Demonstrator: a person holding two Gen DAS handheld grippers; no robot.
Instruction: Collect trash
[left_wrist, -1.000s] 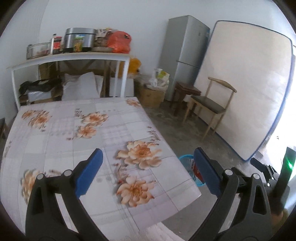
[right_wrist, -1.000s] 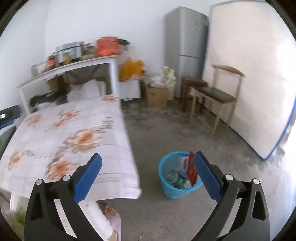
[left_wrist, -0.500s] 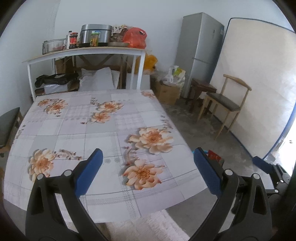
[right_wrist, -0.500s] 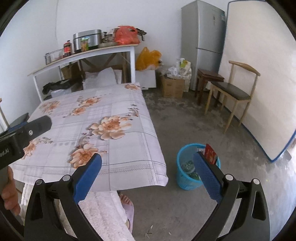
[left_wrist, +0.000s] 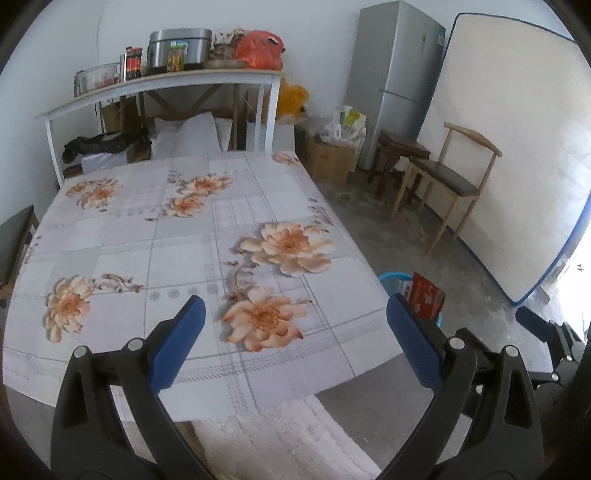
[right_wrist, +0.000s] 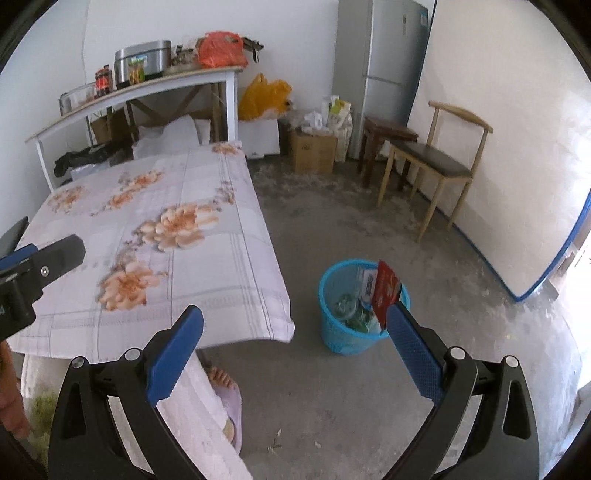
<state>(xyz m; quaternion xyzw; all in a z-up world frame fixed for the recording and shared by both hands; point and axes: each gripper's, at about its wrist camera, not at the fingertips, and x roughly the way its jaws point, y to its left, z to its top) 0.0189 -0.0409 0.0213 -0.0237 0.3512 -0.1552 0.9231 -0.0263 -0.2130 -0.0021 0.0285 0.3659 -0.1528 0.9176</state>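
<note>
trash looks collected
round blue plastic mesh bin (right_wrist: 364, 306) holds wrappers; floral-cloth tabletop (left_wrist: 192, 258) bare; left gripper (left_wrist: 295, 341) and right gripper (right_wrist: 295, 341) spread, empty.

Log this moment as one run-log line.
left gripper: open, empty, over table | right gripper: open, empty | blue bin: on floor beside table, holds trash, red packet sticking up

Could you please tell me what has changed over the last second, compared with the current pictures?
Both grippers drew back and rose: the left gripper now sees almost the whole floral table, and the right gripper sees the blue bin from farther away. Nothing was grasped or released. Both jaws stay open and empty, and the red packet still stands in the bin.
</note>
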